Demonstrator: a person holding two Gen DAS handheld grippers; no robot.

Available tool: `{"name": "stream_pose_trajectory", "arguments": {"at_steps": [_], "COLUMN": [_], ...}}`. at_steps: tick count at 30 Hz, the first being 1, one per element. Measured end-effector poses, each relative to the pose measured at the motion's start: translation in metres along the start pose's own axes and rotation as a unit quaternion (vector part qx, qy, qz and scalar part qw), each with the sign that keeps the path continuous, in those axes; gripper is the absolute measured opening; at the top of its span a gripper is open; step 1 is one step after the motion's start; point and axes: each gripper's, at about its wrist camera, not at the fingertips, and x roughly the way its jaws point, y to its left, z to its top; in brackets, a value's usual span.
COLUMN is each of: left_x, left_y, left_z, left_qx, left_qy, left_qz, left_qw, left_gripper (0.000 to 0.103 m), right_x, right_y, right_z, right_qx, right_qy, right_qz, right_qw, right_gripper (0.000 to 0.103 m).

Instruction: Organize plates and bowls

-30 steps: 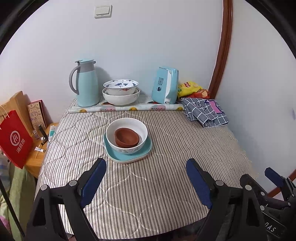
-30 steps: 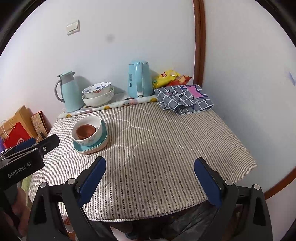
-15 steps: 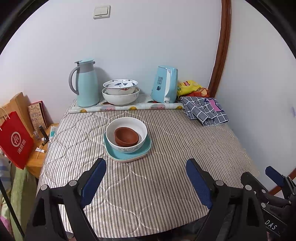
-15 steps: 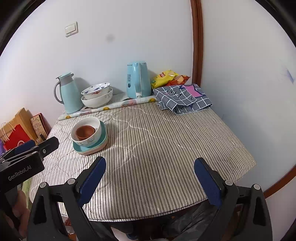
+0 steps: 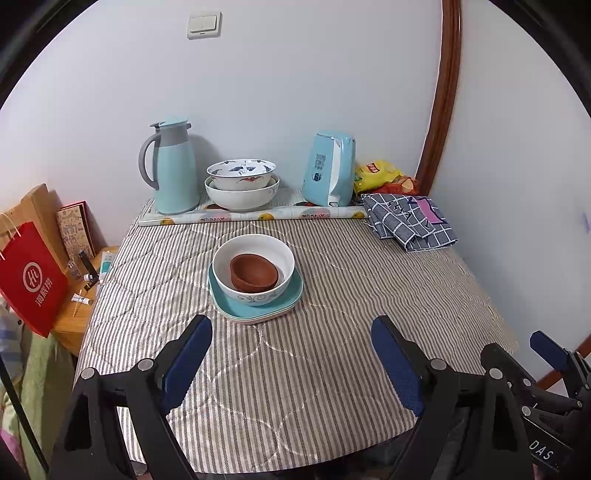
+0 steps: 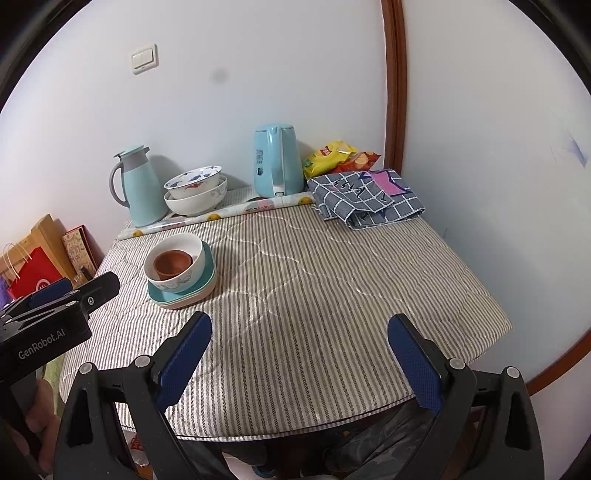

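Bowls: brown bowl (image 5: 254, 272) nests in white bowl (image 5: 253, 268) on two plates (image 5: 255, 308), frame centre; two more bowls (image 5: 241, 188) stacked behind (upper centre); my left gripper (image 5: 291, 356) and right gripper (image 6: 299, 360) are spread, empty.

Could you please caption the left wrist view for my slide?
Brown bowl nested in white bowl on stacked plates, striped table ahead.

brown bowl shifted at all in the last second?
No. The brown bowl sits nested in the white bowl as before, same spot relative to the kettle.

White walls (image 5: 295, 74) w/ light switch (image 5: 204, 25), brown wood trim (image 5: 441, 92), striped-cloth table (image 6: 332, 295)
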Motion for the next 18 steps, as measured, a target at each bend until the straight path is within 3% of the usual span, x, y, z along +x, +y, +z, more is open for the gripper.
{"name": "stream_pose_trajectory", "arguments": {"at_steps": [18], "left_x": [-0.0012], "left_y": [0.001], "left_z": [-0.0016], "left_qx": [0.0], "left_qy": [-0.003], "left_qz": [0.001], "left_qw": [1.0], "left_gripper": [0.088], "right_x": [-0.0032], "right_y": [0.0036], "right_z": [-0.0014], "right_qx": [-0.004], "right_qy": [-0.003], "right_qz": [0.0], "right_qw": [1.0], "right_gripper": [0.095]}}
